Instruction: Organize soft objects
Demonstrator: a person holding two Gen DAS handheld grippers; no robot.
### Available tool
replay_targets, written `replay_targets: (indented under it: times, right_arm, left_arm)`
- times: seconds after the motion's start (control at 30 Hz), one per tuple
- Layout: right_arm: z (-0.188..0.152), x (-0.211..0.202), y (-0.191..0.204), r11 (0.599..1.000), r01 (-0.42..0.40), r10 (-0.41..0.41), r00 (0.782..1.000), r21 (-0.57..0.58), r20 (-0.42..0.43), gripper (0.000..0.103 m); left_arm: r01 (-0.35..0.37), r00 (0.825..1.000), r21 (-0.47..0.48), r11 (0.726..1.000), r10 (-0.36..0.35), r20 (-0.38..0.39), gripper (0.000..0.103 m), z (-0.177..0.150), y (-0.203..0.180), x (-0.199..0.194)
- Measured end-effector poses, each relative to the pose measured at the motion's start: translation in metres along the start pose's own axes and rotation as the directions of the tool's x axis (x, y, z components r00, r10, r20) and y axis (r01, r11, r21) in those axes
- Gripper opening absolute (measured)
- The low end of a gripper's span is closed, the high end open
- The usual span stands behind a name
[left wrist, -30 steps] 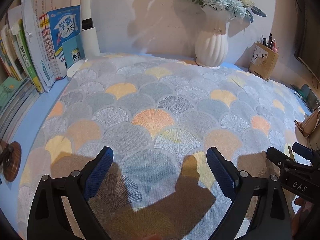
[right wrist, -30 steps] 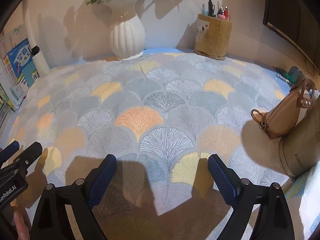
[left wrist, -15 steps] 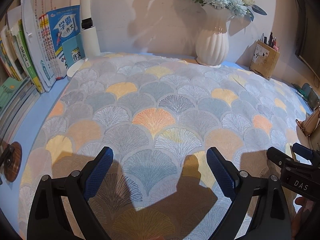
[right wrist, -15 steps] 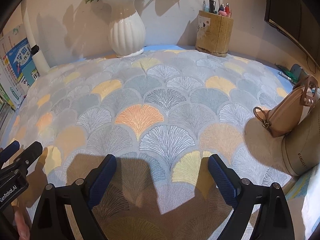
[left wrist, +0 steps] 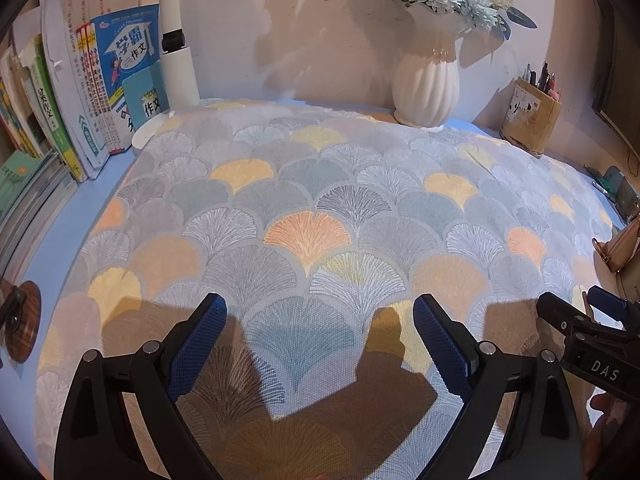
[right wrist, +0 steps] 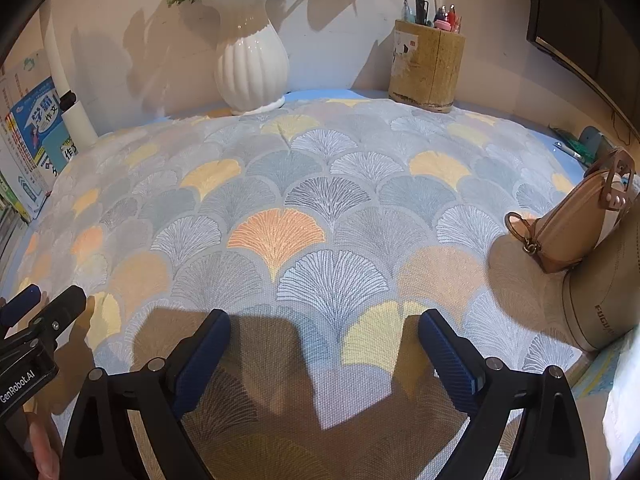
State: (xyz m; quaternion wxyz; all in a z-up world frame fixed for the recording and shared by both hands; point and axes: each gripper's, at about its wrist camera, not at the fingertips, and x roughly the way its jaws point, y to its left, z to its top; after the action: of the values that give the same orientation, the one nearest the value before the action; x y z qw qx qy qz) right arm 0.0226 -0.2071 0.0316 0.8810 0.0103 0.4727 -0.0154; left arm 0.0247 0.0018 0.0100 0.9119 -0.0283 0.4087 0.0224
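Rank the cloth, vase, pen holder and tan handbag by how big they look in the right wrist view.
1. Cloth, by far.
2. Handbag, vase and pen holder look alike; the handbag sits nearer the camera, so no ranking.

The woven cloth [left wrist: 320,200] looks matt and coarse-grained. The ribbed white vase [right wrist: 252,68] shines like glazed ceramic. The pen holder [right wrist: 428,64] seems rough, the handbag [right wrist: 572,228] smooth leather.

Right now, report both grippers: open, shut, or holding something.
Left gripper: open, empty, above the patterned cloth.
Right gripper: open, empty, above the same cloth.
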Motion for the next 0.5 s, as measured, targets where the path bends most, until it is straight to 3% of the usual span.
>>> replay_targets:
  times: [0.4, 0.5]
  right_arm:
    - [0.0013, 0.0012, -0.0024, 1.000, -0.010, 0.010, 1.000, 0.000, -0.004, 0.094]
    - [0.0013, 0.0014, -0.0014, 1.000, -0.008, 0.008, 1.000, 0.002, -0.007, 0.095]
  left_arm:
    - [0.004, 1.000, 0.006, 1.000, -0.004, -0.001, 0.094, 0.0010, -0.0006, 0.0007]
    - [-0.014, 0.999, 0.007, 1.000, 0.014, 0.041, 0.094, 0.0009, -0.0013, -0.0052]
